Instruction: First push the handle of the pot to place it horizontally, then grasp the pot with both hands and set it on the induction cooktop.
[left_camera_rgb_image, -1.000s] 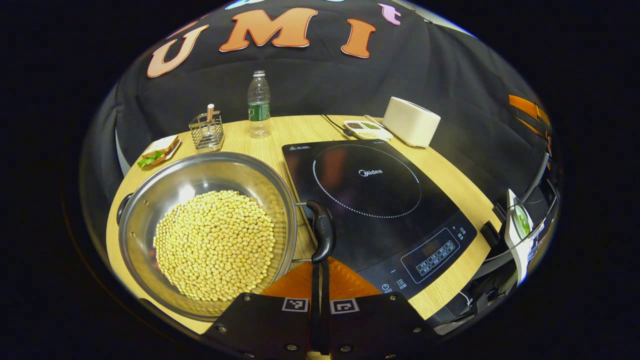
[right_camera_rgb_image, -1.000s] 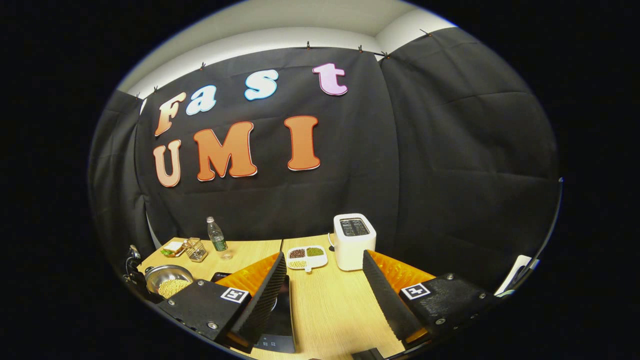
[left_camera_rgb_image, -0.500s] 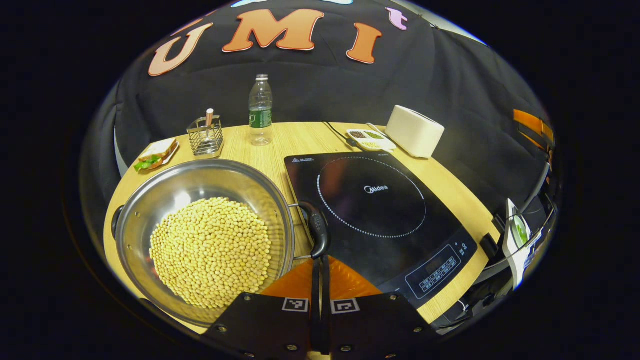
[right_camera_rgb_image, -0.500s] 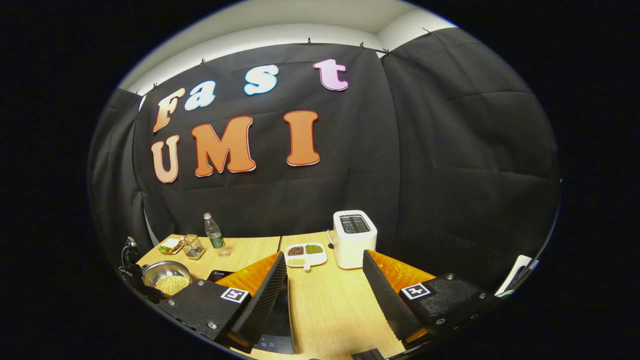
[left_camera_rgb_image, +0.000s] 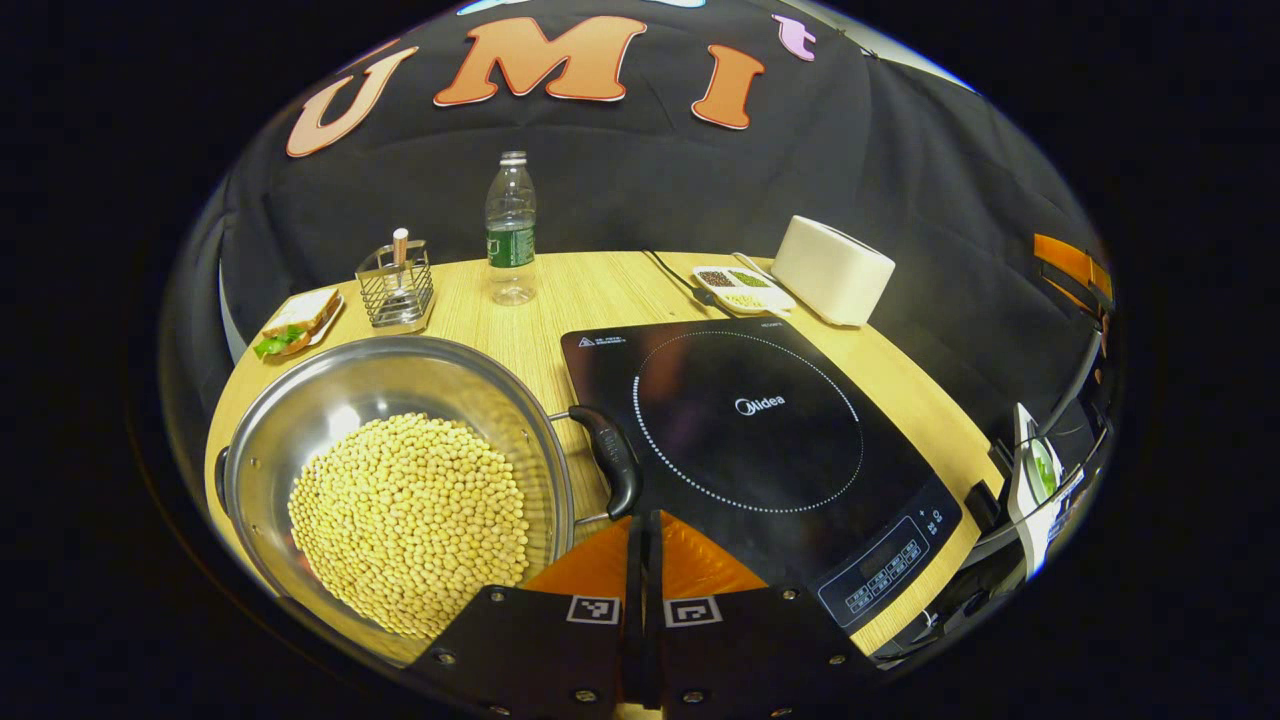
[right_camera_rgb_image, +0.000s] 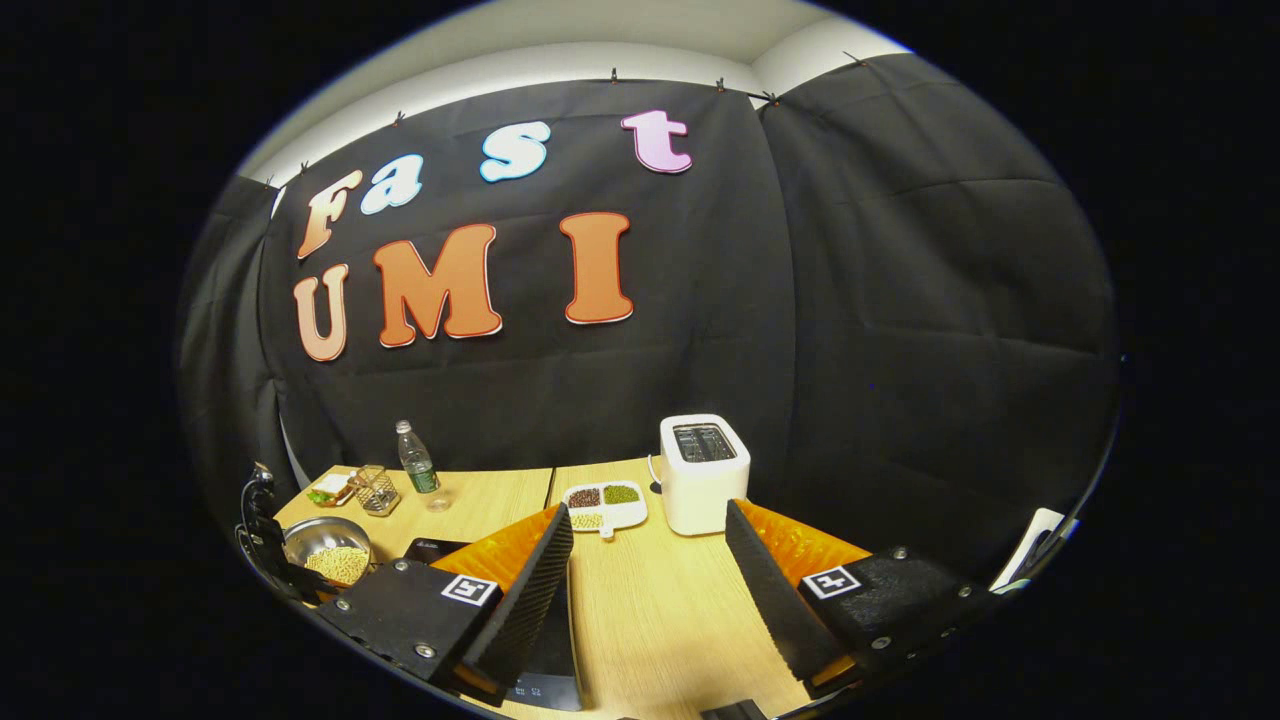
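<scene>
The left hand-held gripper has its fingers pressed together with nothing between them, the tips just at the near end of the pot's black handle. The steel pot (full of soybeans) sits ahead and to its left on the tabletop, the induction cooktop ahead to its right. The right hand-held gripper is spread wide, empty, above the tabletop, a white toaster ahead of it.

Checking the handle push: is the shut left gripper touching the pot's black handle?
Touching: left gripper view shows the left gripper tips meeting the black handle.
</scene>
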